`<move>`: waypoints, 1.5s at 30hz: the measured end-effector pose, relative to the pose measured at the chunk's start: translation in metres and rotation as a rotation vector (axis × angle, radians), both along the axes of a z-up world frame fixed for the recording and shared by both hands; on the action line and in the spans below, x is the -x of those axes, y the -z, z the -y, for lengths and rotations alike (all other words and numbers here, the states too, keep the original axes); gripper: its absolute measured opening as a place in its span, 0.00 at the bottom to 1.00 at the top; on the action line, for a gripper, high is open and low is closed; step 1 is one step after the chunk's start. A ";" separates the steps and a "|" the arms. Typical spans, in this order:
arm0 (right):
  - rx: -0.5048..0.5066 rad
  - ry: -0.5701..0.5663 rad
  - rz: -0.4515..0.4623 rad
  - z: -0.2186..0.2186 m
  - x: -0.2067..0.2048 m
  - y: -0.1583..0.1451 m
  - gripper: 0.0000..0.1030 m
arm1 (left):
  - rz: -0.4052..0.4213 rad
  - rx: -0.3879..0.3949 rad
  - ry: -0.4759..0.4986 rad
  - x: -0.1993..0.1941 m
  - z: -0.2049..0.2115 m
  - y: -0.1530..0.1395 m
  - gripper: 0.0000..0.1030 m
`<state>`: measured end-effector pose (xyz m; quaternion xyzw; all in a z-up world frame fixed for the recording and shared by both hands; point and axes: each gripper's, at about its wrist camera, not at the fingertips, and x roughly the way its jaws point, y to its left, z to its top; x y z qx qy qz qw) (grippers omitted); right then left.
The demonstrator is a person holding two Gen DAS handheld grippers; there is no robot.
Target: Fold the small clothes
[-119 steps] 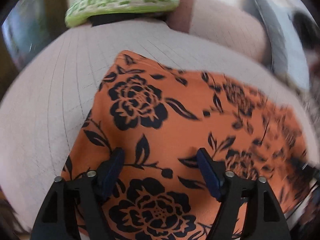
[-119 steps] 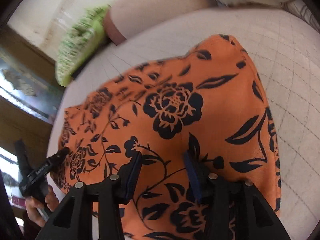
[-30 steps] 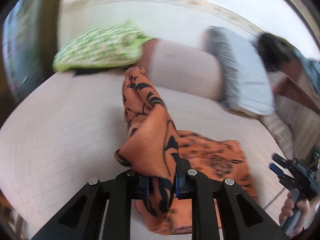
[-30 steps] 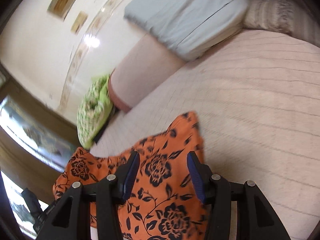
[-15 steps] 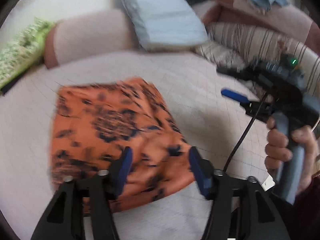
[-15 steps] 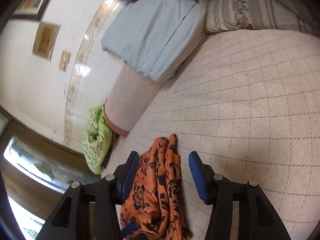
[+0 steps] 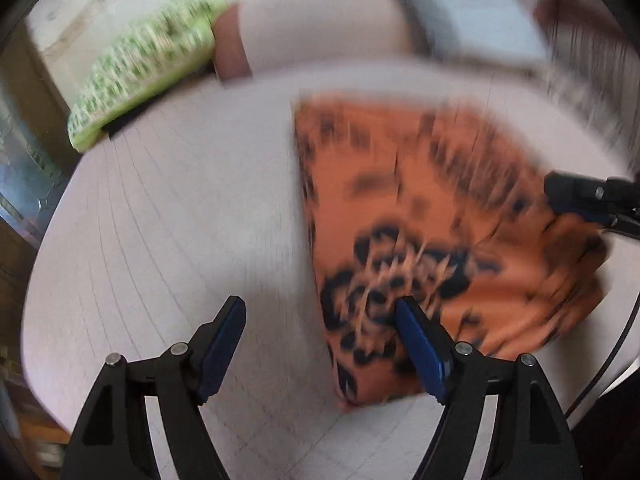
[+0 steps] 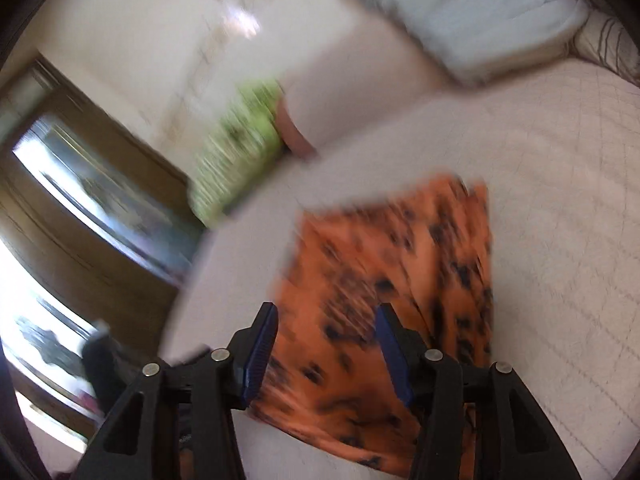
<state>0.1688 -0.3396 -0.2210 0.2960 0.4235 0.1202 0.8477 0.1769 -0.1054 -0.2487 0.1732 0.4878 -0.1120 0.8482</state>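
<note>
Both grippers hover with fingers spread and empty over the folded orange floral garment (image 7: 432, 216) on the bed (image 7: 168, 208); right gripper (image 8: 326, 350) directly above, left gripper (image 7: 320, 336) straddling its left edge.

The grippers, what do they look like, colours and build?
Both the left gripper and the right gripper have matte black angular frames with triangular cut-outs, silver round pins at the joints, and blue ribbed pads inside the fingers. A thin black cable runs past the left one.
</note>
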 end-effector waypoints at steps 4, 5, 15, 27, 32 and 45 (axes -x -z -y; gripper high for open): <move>0.002 -0.030 -0.189 0.003 0.005 0.044 0.19 | -0.033 0.067 -0.018 0.007 -0.012 0.013 0.76; -0.029 -0.037 -0.196 0.007 0.008 0.045 0.19 | -0.036 0.067 -0.011 0.007 -0.013 0.012 0.76; -0.112 -0.033 -0.268 0.005 0.030 0.067 0.14 | 0.036 0.193 -0.005 0.031 -0.066 -0.034 0.76; 0.101 0.076 -0.085 0.007 0.004 -0.046 0.17 | 0.130 0.218 -0.029 -0.010 -0.048 -0.085 0.88; 0.140 0.104 -0.042 0.005 -0.049 -0.066 0.17 | 0.106 0.194 -0.025 -0.046 -0.022 -0.077 0.88; -0.033 0.105 -0.266 0.025 -0.112 0.045 0.17 | -0.058 0.102 -0.058 -0.082 0.002 0.000 1.00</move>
